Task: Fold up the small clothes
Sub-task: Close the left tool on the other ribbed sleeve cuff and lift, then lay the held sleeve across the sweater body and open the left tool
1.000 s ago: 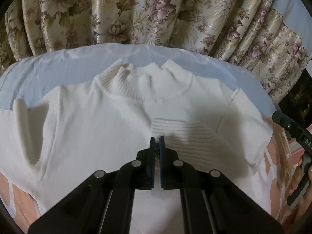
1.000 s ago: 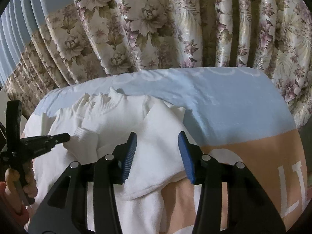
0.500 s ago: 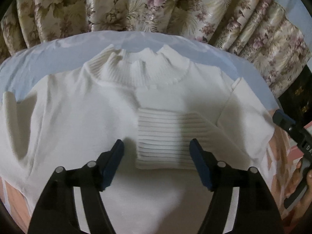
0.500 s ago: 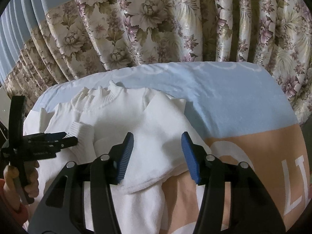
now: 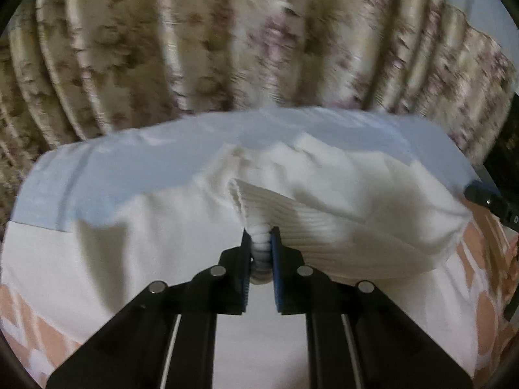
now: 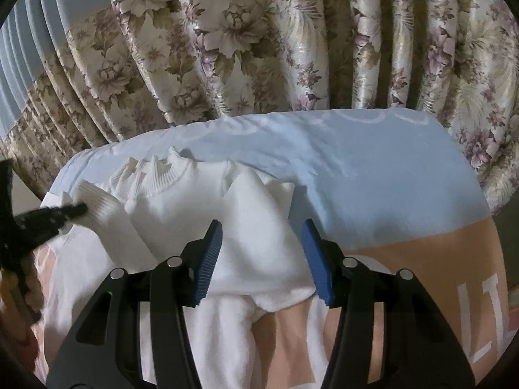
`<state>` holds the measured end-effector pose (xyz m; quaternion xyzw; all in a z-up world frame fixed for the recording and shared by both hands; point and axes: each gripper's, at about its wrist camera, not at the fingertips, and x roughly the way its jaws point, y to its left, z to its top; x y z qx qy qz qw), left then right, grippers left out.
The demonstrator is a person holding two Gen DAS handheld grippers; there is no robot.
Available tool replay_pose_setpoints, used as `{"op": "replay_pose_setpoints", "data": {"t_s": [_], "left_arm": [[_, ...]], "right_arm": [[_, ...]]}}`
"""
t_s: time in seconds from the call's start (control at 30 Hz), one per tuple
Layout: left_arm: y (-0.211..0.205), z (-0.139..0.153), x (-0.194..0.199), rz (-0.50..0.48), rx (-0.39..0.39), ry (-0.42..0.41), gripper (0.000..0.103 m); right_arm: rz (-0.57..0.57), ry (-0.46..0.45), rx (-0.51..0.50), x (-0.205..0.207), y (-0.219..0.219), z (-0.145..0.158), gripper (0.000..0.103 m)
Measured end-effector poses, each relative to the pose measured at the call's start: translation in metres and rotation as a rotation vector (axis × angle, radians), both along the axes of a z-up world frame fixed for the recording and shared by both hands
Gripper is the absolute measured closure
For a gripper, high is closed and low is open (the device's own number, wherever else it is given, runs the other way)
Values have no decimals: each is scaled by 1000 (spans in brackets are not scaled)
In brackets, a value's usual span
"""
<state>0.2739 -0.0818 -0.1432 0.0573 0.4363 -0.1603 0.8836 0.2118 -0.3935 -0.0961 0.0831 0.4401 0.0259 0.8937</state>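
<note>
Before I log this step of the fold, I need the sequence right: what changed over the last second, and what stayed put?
The left gripper opened over the ribbed cuff, then its jaws closed on it again; it now pinches the bunched cuff and lifts the sleeve off the white sweater. The right gripper stayed open above the folded shoulder, and the sweater's body stayed on the bedsheet.

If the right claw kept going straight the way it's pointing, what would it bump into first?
Most likely the white sweater. The right claw hangs open right over its folded side, pointing down at it. How far above it sits is hard to tell.
</note>
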Motion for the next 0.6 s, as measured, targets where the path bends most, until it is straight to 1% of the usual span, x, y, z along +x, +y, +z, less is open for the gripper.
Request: {"op": "replay_pose_setpoints", "data": {"t_s": [0.1, 0.17, 0.23, 0.3, 0.37, 0.47, 0.5, 0.53, 0.57, 0.6], "left_arm": [[28, 0, -6, 42, 25, 2, 91], [47, -12, -15, 76, 47, 25, 91], [63, -30, -20, 108, 58, 66, 91], [74, -42, -19, 126, 37, 100, 90], [79, -44, -19, 131, 7, 101, 90], [77, -44, -16, 136, 12, 89, 90], [76, -44, -15, 136, 17, 84, 90], [76, -44, -15, 138, 19, 80, 90], [76, -44, -17, 140, 19, 77, 90], [77, -44, -15, 140, 19, 74, 90]], "right_arm": [[22, 13, 4, 9, 6, -2, 50], [26, 20, 25, 12, 8, -5, 47], [25, 40, 34, 17, 10, -11, 47], [25, 72, 32, 23, 12, -20, 47], [17, 110, 44, 30, 11, -32, 47], [2, 170, 61, 38, 9, -48, 49], [2, 188, 59, 40, 10, -54, 53], [5, 193, 56, 41, 11, -57, 59], [8, 183, 55, 41, 12, -57, 67], [14, 158, 58, 41, 13, -54, 87]]}}
